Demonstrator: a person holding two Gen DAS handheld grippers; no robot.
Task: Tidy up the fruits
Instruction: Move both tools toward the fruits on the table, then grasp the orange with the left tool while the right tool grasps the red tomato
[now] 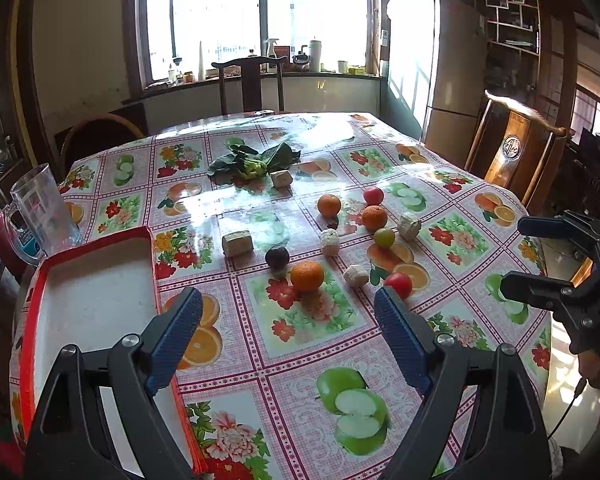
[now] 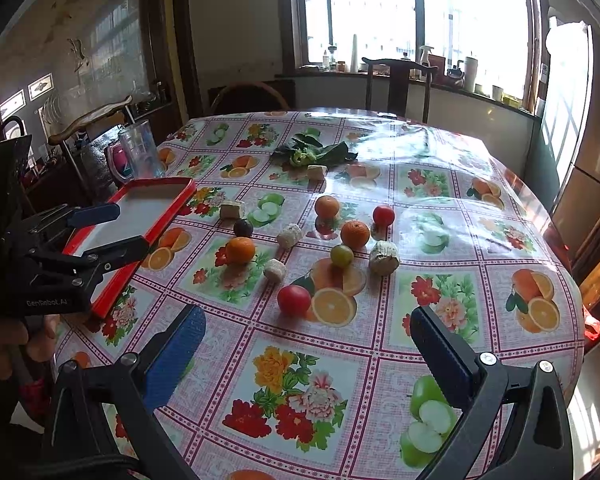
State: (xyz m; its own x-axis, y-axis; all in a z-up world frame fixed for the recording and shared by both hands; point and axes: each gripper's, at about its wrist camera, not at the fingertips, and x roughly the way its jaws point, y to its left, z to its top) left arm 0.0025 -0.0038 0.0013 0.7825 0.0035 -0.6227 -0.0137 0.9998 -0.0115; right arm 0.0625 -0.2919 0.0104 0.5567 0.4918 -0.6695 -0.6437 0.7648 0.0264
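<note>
Two hand-held grippers hover over a dining table (image 1: 476, 216) spread with a fruit-printed oilcloth, neither one grasping anything. The left gripper (image 1: 288, 308) hangs with its blue pads spread wide, just short of the nearest orange (image 1: 307, 276); the right gripper (image 2: 308, 332) is likewise released, jaws apart, facing a red tomato (image 2: 294, 300).

The fruit lies loose in the middle of the cloth: two more oranges (image 1: 329, 205), a second tomato (image 1: 373, 195), a small green fruit (image 1: 384, 237) and a dark plum (image 1: 277, 258), mixed among several pale corn-cob pieces (image 1: 330, 241) and blocks (image 1: 238, 243). A bunch of leafy greens (image 1: 252, 160) sits farther back. The red-rimmed tray (image 1: 27, 320), bare white inside, waits at the table's left edge beside a clear plastic jug (image 1: 46, 208), well apart from the cluster.

The likely trouble from here is rolling: round fruit on glossy plastic may skid away if a pad nudges it off-centre, and could knock a neighbour toward the table's edge. The printed oranges and apples could also be mistaken for real ones, and a careless closing might catch a corn piece lying just beside a fruit.

The fruits are near-spherical, with no long axis worth naming; stem ends cannot be made out. The tray's long axis runs away from the left camera, toward the jug
</note>
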